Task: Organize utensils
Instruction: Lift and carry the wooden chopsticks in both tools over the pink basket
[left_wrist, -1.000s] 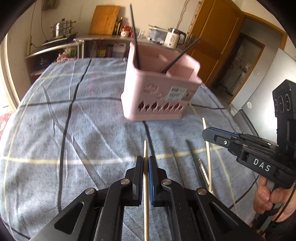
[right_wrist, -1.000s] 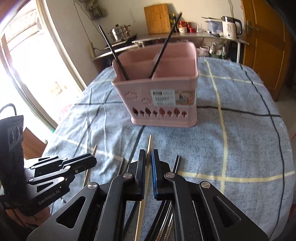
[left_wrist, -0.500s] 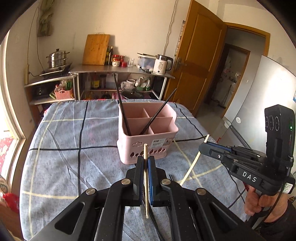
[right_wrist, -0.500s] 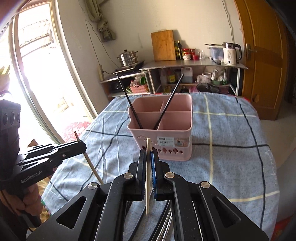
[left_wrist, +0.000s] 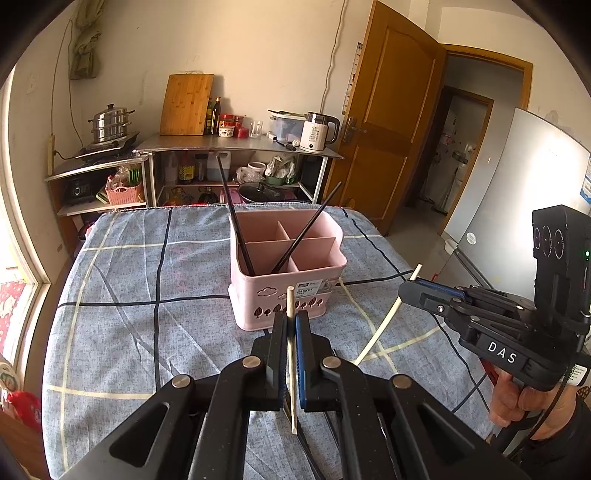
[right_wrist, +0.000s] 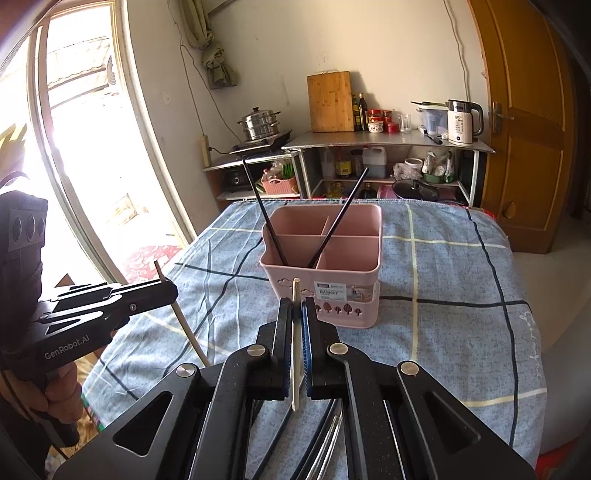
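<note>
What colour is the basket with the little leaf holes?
Pink. The basket shows best in the right wrist view, with two black chopsticks standing inside.

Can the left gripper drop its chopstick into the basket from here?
Probably yes. The left gripper, shut on its chopstick, is up off the table facing the basket; nothing lies between, and only two black chopsticks stand inside.

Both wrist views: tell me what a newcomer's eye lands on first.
First, the pale chopstick clamped in the left gripper and its twin clamped in the right gripper, both held in the air above the checked tablecloth. Next, the pink basket mid-table, with two black chopsticks leaning out of its compartments.
</note>
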